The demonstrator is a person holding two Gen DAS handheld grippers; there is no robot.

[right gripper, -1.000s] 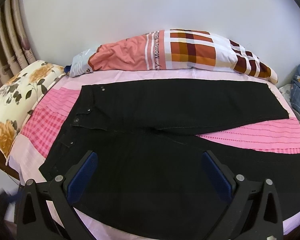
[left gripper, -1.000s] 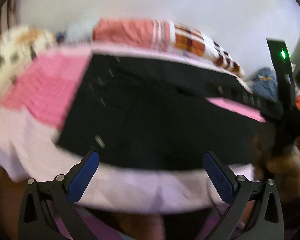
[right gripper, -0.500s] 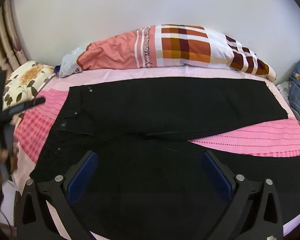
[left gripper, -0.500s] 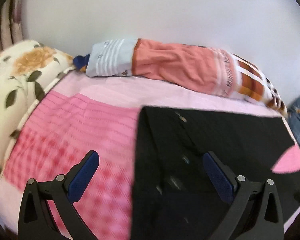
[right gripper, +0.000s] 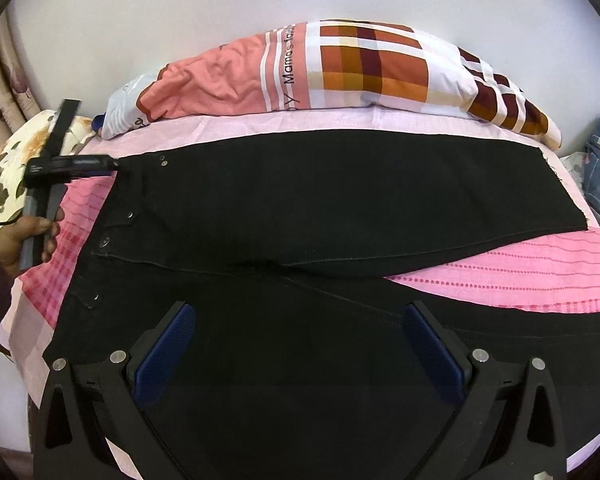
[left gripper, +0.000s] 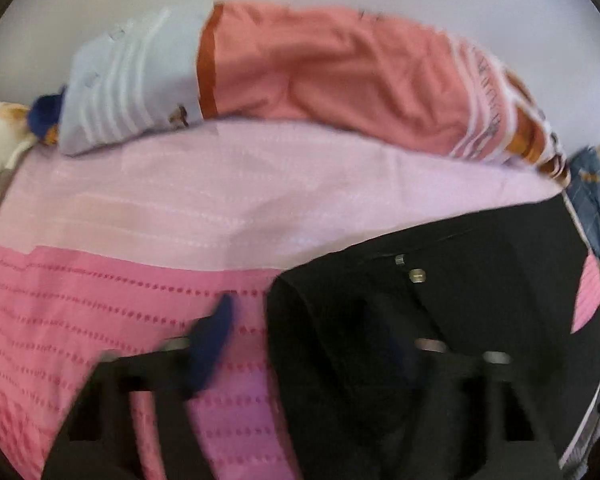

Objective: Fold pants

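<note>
1. Left wrist view: the black pants [left gripper: 440, 320] are seen lying on the pink bed cover [left gripper: 100, 320], their waistband corner just ahead of the left hand-held gripper [left gripper: 300, 344]. Its jaws have just been closing and stand partly open; one blue pad [left gripper: 212, 340] lies over bare cover, the other is lost in blur against the black cloth. The corner appears to lie between them, though pad contact cannot be told. Open cover is left on the waistband side, towards the long pillow [left gripper: 320, 80].

2. Right wrist view: the pants [right gripper: 320, 220] are spread flat, long axis across the frame, waist at left, legs splaying right. The right hand-held gripper [right gripper: 296, 356] is held wide open above the near leg, gripping nothing. The left hand-held gripper [right gripper: 112, 166] is at the far waist corner, so the left hand [right gripper: 24, 240] is judged nearer the waist. The near leg ends close to the bed's front edge.
</note>
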